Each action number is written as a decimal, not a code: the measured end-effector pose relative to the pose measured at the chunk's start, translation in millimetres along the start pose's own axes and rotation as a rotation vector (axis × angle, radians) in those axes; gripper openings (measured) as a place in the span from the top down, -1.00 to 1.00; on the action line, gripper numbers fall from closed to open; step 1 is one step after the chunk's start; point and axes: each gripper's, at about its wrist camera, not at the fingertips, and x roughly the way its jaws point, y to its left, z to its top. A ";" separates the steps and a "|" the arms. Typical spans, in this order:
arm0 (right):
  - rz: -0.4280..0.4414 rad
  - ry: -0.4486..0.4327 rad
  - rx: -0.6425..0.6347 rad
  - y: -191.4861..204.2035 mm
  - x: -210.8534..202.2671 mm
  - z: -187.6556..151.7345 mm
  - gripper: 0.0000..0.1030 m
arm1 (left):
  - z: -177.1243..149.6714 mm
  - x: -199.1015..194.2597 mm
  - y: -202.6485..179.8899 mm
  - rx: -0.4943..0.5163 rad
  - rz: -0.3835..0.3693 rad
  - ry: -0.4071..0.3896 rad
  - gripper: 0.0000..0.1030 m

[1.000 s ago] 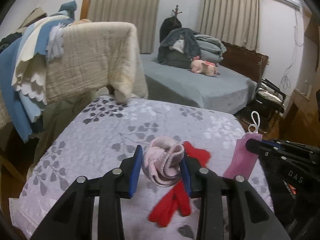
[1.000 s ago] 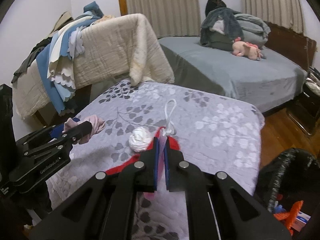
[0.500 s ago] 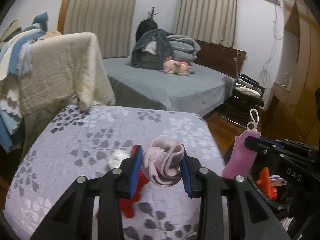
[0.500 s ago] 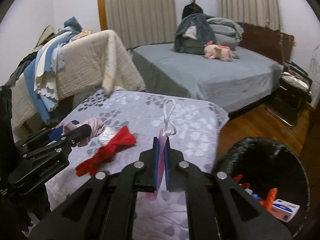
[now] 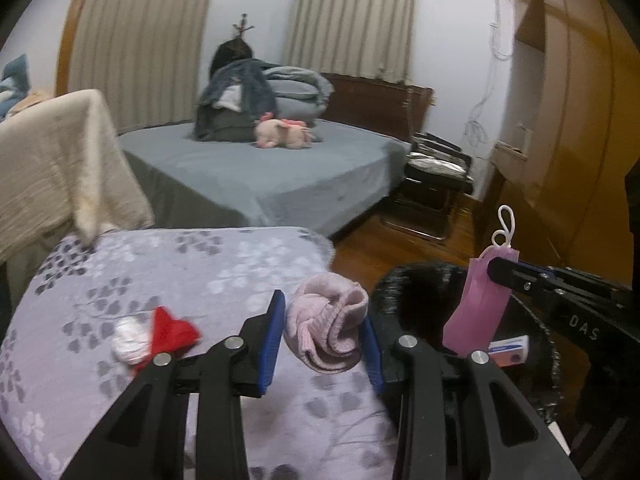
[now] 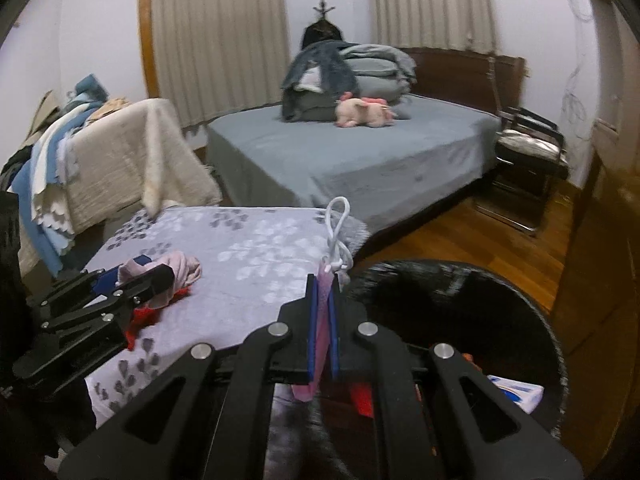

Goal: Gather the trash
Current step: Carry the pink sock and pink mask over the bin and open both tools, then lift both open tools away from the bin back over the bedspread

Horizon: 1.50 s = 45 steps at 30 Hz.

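Left claw grips your pink sock; right claw is clamped on the pink mask over the black bin, at 3 o'clock of the bed. Bin already holds scraps. Left behind: red scrap, white wad.

Soft knitted sock, quilted cloth bedspread, glossy wooden floor.

Dim, warm indoor light; motion blur throughout, with fisheye bending and dark corners.
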 end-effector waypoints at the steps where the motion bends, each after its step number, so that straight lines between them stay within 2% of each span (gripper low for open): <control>1: -0.018 0.000 0.011 -10.0 -2.7 -2.5 0.91 | 1.1 3.1 -7.7 0.010 -0.015 0.001 0.31; 9: -0.117 0.008 0.058 -66.3 -16.6 -18.1 0.91 | 7.9 28.7 -64.2 0.067 -0.125 0.009 0.31; 17: -0.160 0.014 0.080 -94.2 -16.9 -26.8 0.91 | 5.6 56.6 -111.5 0.111 -0.204 0.028 0.31; 30: -0.174 0.048 0.088 -115.1 -3.7 -36.9 0.90 | -0.6 89.8 -140.0 0.136 -0.239 0.068 0.30; 33: -0.177 0.064 0.088 -116.5 1.2 -38.0 0.67 | -1.6 94.1 -140.2 0.144 -0.257 0.087 0.25; 35: -0.188 0.071 0.090 -118.4 2.9 -40.9 0.25 | -2.4 95.2 -139.3 0.144 -0.274 0.095 -0.02; 36: -0.191 0.072 0.092 -119.6 2.9 -41.9 0.16 | -2.2 94.0 -139.0 0.145 -0.270 0.091 -0.26; 37: -0.196 0.071 0.095 -120.5 2.2 -43.1 0.02 | -2.5 92.5 -138.2 0.147 -0.265 0.085 -0.39; 38: -0.203 0.069 0.099 -121.2 1.1 -44.1 -0.15 | -2.5 90.1 -136.1 0.148 -0.262 0.079 -0.42; 43: -0.239 0.046 0.110 -122.5 -6.6 -46.4 -0.67 | -0.2 80.3 -119.5 0.130 -0.230 0.066 -0.62; 45: -0.239 0.039 0.107 -122.6 -8.6 -46.0 -0.71 | 1.0 73.7 -108.0 0.122 -0.205 0.054 -0.70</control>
